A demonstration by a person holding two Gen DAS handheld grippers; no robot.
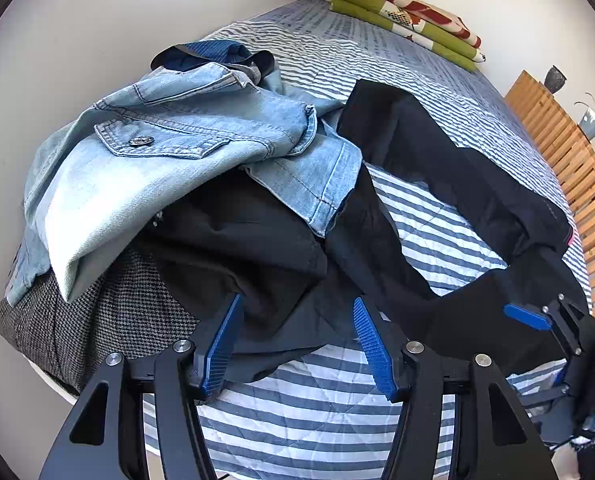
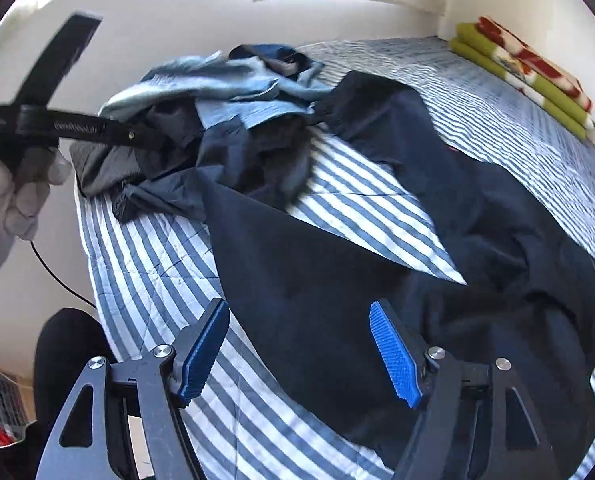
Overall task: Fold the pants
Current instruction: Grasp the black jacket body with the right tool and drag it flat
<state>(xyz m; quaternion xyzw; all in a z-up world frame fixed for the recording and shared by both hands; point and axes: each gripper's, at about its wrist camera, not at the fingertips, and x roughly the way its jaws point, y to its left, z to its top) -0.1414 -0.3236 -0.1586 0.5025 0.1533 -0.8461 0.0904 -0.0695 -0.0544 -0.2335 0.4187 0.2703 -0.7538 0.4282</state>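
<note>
Dark pants (image 2: 317,312) lie spread on the striped bed (image 2: 145,264), legs running away toward the denim pile (image 1: 185,148); right hand-held gripper (image 2: 301,352) nearest, jaws wide and empty above the waist; left hand-held gripper (image 1: 297,344) likewise open.

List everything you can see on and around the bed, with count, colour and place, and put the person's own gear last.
pants: one, dark navy, spread on the bed, legs apart
denim jacket: one, light blue, atop the clothes pile at the bed's left side
checked garment: one, grey, bottom of the pile
bedspread: one, blue and white stripes, covering the bed
folded blankets: one stack, green and red-white, far corner
slatted frame: one, wooden, right of the bed
vase: one, dark, behind the frame
left gripper: fingers open, over the pants' edge
right gripper: fingers open, over the pants
gloved hand: one, white, holding the left gripper
</note>
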